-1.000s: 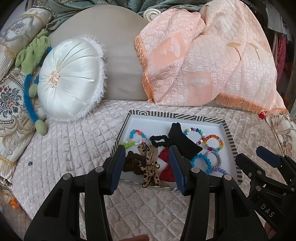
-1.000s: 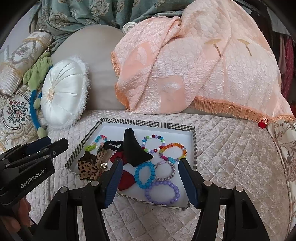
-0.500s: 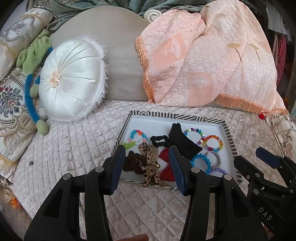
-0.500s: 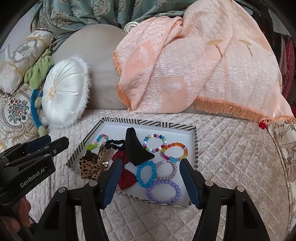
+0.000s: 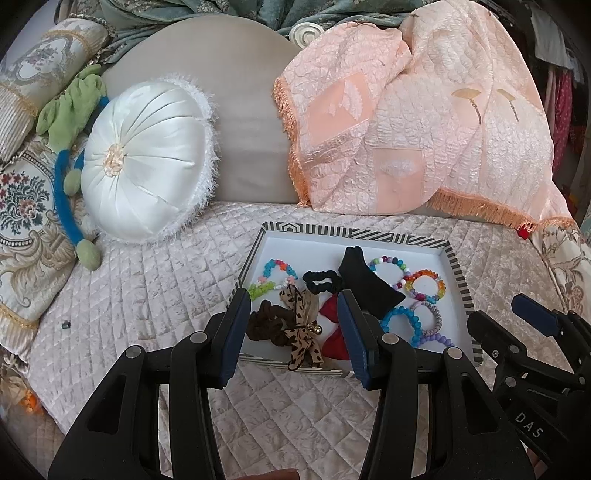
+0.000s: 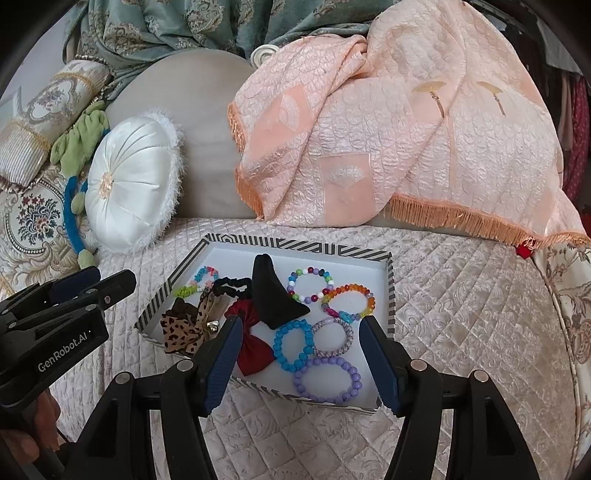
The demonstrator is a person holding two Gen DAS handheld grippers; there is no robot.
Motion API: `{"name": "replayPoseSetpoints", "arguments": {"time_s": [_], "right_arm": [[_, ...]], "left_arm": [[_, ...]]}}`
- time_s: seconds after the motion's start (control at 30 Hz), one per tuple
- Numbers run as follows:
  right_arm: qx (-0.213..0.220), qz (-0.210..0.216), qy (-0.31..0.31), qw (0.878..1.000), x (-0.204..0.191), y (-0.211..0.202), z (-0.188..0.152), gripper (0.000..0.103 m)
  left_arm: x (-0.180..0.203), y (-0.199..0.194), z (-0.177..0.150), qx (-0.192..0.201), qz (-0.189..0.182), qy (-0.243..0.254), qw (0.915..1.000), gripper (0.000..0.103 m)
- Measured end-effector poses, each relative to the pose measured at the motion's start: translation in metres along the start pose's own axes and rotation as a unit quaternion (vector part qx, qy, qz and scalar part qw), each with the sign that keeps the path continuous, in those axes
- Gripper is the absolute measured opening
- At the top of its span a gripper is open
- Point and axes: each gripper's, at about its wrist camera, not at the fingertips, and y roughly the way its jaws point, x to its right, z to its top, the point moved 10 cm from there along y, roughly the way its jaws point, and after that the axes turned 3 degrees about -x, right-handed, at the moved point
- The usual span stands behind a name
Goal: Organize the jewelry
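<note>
Bed (image 5: 155, 295): lying quilted, frame bottom
Tray (image 6: 388, 295): holding bracelets, centre
Left gripper (image 5: 293, 325): hovering, spread
Right gripper (image 6: 301, 350): hovering, spread

A home bedroom: a quilted bed (image 6: 461, 314) with a round satin cushion (image 6: 129, 192), peach throw (image 6: 388, 129) and curtains (image 6: 166, 29) behind it.

Your right gripper (image 6: 301, 347) has edged forward over the tray (image 6: 295, 245), its fingers now framing the blue bracelet (image 6: 293, 345) and purple bracelet (image 6: 327, 378) more tightly than a second ago. Your left gripper (image 5: 291, 328) has drifted slightly, so the white cushion (image 5: 147, 162) sits a little further right in its view.
</note>
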Motion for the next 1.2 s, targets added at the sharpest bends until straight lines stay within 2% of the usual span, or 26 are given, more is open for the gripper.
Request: {"name": "replayPoseSetpoints", "arguments": {"time_s": [1.2], "right_arm": [[-0.007, 0.005, -0.002, 1.0, 0.0051, 0.0044, -0.0077, 0.064]], "left_arm": [[-0.0033, 0.002, -0.0006, 0.004, 0.0, -0.002, 1.0, 0.048]]}}
